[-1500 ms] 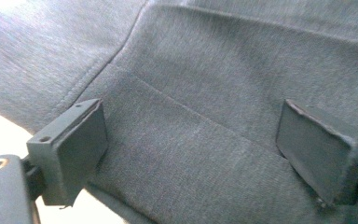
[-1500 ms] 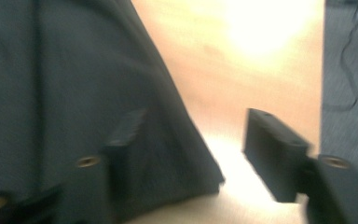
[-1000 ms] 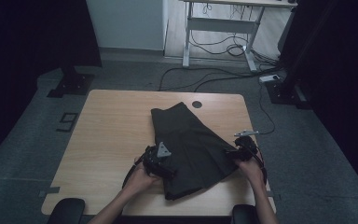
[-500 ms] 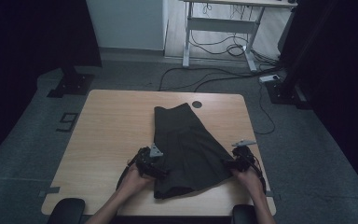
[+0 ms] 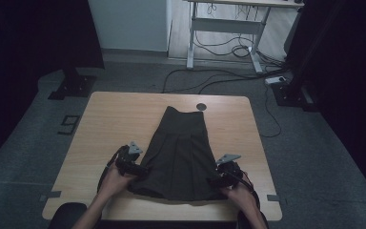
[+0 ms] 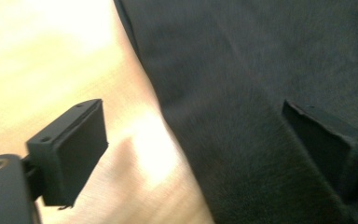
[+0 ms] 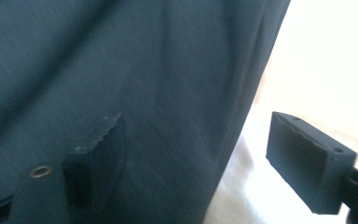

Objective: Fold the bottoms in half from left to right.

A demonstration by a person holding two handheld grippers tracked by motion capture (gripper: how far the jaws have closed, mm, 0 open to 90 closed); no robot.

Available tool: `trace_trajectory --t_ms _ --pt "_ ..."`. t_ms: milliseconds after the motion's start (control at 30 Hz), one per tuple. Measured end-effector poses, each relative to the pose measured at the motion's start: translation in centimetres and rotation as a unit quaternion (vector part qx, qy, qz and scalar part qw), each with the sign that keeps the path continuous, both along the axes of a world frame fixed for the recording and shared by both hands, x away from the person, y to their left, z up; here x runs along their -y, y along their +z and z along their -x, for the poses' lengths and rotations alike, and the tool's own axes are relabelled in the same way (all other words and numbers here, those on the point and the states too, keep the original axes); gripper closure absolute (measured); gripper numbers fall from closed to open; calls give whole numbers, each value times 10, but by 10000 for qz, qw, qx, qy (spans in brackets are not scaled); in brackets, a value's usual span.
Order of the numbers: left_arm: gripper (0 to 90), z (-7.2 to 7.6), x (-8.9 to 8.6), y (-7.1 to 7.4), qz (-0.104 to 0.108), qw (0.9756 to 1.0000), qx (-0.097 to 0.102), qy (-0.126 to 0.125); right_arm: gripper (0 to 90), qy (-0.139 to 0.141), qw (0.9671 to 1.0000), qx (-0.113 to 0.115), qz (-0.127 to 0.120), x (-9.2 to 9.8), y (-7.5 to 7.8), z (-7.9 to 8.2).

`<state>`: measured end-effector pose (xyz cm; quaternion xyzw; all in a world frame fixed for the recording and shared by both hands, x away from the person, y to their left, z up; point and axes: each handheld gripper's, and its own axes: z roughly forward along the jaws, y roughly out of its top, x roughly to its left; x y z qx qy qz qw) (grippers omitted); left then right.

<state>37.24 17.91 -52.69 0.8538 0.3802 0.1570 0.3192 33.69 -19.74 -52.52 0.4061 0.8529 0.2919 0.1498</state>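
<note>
The dark pleated fabric skirt (image 5: 181, 152) lies flat on the light wooden table (image 5: 114, 124), spread out in a flared shape — narrow waist end pointing away from the person, wide hem at the near edge. Just past the waist sits a small round grey grommet (image 5: 200, 107) set into the tabletop. Beyond the skirt, off the table's far side, grey carpet floor (image 5: 138, 78) carries black cables (image 5: 219, 78) running toward a white-legged desk frame (image 5: 228, 33); dark curtains close in on both sides.

At the skirt's hem corners, both tools are down low. The left gripper (image 6: 191, 154) is spread wide, one jaw over bare wood, the other over the cloth, straddling the skirt's side edge — nothing pinched. In the high view it sits at the skirt's left hem corner (image 5: 132, 168), held by the left hand (image 5: 112, 180).

The right gripper (image 7: 193, 158) is likewise wide apart, one jaw on the fabric, one over the table, gripping nothing; the right hand (image 5: 240, 193) holds it at the right hem corner.

No containers on the table.
</note>
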Motion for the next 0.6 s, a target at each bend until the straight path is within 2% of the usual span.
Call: trace_trajectory --t_ms 33,67,100,133,200,233,367,500,533,567,600 --pt "94 -1 0 6 3 9999 115 19 194 0 10000 0 0 0 0 0" --pt "97 -9 -4 18 242 9995 180 60 187 -102 9992 185 -332 1 10 -4" --pt "105 -9 -4 18 242 9995 180 60 187 -102 9992 185 -332 1 10 -4" --pt "105 -16 -6 23 342 9992 171 98 174 -138 9988 282 -380 0 14 -9" --pt "112 -27 -7 27 308 9991 239 151 164 -252 9975 380 -537 -4 23 -28" --pt "112 -34 -7 28 254 9992 272 174 164 -252 9975 380 -537 -4 23 -28" --pt "125 -59 -5 13 286 9992 161 221 165 -543 9957 442 -598 -9 23 -59" --pt "130 -70 0 -10 59 9997 78 242 169 -876 9944 350 -484 -9 5 -84" --pt "133 -70 -2 -15 268 9992 85 271 165 -935 9946 282 -344 -9 -4 -89" --pt "134 -70 -2 -15 268 9992 85 271 165 -935 9946 282 -344 -9 -4 -89" --pt "134 -69 -4 -17 370 9987 50 350 152 -936 9951 238 -190 -9 -13 -89"
